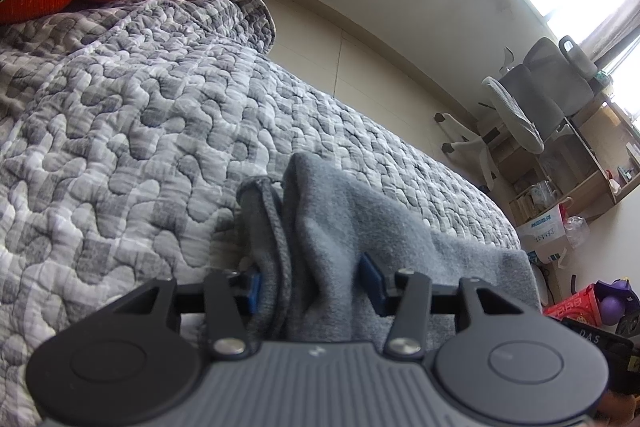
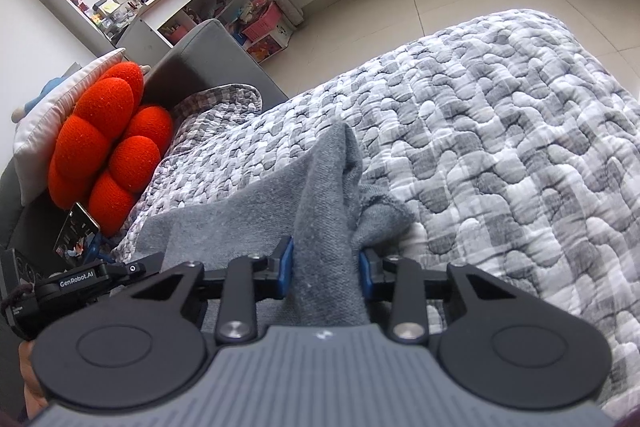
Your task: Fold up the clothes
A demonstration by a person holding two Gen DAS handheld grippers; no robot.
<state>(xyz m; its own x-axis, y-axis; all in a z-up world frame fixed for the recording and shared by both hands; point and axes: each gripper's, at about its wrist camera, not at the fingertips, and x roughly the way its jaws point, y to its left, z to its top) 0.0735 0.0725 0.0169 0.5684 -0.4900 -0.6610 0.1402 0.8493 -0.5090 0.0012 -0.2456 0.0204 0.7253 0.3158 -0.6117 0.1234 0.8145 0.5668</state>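
A: What is each gripper doing?

B: The left gripper [image 1: 316, 279] is clamping a bunched fold of the grey garment [image 1: 360, 211], with a corded seam running up beside its left pad. The right gripper [image 2: 326, 267] is pinching another thick fold of the same garment [image 2: 248, 203], and its blue pads [image 2: 285, 267] are pressing in from both sides.

A: And where is the garment lying?

B: It is being held over the quilt [image 2: 500, 131] on the bed, stretched between the two grippers; the far end is sagging toward the quilt. I cannot tell which piece of clothing it is.

A: What is worrying you from here?

B: Both grips are taking bunched cloth, not a clean edge. If the hands are pulling apart, a layer could be slipping out of one gripper, and the fold would be coming out crooked.

A: Anything else?

B: The slack middle is hanging low, so laying it down fast may be trapping a crease underneath. The quilt is bumpy and probably grippy, so dragging the cloth across it could be rucking the lower layer.

A: Nearby clutter?

B: The red cushion [image 2: 108, 147] and the phone [image 2: 76, 231] are sitting at the head end, well apart from the cloth, so I am judging them a small risk.
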